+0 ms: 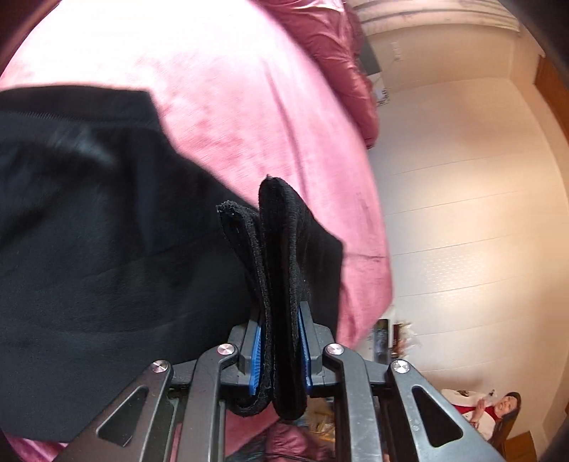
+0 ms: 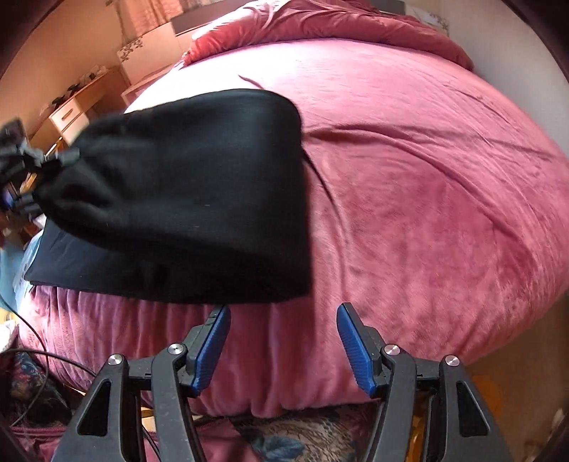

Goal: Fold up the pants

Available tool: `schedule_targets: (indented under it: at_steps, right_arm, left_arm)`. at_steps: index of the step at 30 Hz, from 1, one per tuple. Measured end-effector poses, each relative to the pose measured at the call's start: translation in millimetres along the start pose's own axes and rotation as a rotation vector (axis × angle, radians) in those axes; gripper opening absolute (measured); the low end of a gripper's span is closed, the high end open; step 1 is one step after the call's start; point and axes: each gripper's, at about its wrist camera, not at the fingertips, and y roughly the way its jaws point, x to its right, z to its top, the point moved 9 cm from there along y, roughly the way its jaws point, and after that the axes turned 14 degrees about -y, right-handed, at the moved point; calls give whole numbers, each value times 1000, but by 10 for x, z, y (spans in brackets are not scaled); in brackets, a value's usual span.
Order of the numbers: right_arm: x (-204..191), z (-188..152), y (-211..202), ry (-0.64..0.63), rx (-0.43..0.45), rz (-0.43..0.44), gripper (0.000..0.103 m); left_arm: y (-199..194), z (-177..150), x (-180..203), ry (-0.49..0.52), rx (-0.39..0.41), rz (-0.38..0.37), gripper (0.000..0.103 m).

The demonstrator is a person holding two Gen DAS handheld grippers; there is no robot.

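Black pants [image 2: 199, 184] lie folded on the pink bed [image 2: 426, 195] near its front left edge. Their left end is lifted off the cover. My left gripper [image 1: 281, 320] is shut on two thick folds of the pants [image 1: 89, 231], which stick up between the blue pads. In the right wrist view that left gripper [image 2: 21, 167] shows at the far left, pinching the raised end. My right gripper [image 2: 282, 316] is open with nothing between its fingers. It points down at the bed's front edge, just short of the pants' near right corner.
A crumpled red duvet [image 2: 338, 25] lies at the head of the bed. A desk with drawers [image 2: 71, 113] stands to the left. Cables [image 2: 32, 373] and patterned cloth [image 2: 302, 437] lie on the floor. A seated person [image 1: 498, 408] is by the white wall.
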Motion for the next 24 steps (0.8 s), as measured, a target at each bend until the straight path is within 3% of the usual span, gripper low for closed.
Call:
schedule_targets:
  at_steps: [4,6,8,9,14,16,19,22,24]
  right_arm:
    - [-87,153,102,-9,44,-17,63]
    - [34,175,81,49,81,-48,59]
    - [171,120,162,124,59,-51,36]
    - [209,77,220,144,40,-46,35]
    - [215,-2,378,156,4,-30,33]
    - [189,3,399,140,-2,-33,33]
    - [163,14,423,135,-8,-20,36]
    - [187,-49,370,127,-32,-5,45]
    - [224,-102,315,110,-44,-7,49]
  left_arm:
    - [-117,-16,325,54,5,-67,16]
    - [-193,-37,338,89,22,-60,16]
    - [-219,-43,234,110,38,-21,15]
    - [-192,-32,143,107,40,6,15]
    - [-96,15,-560,47,21,193,14]
    - [-30,-30,-805,21,6,225,14]
    - [-83,-65,-870,4,15,186,18]
    - [-150,8,-886,-2,37,176,26]
    - [-258,85,-862,-20,57,130,31]
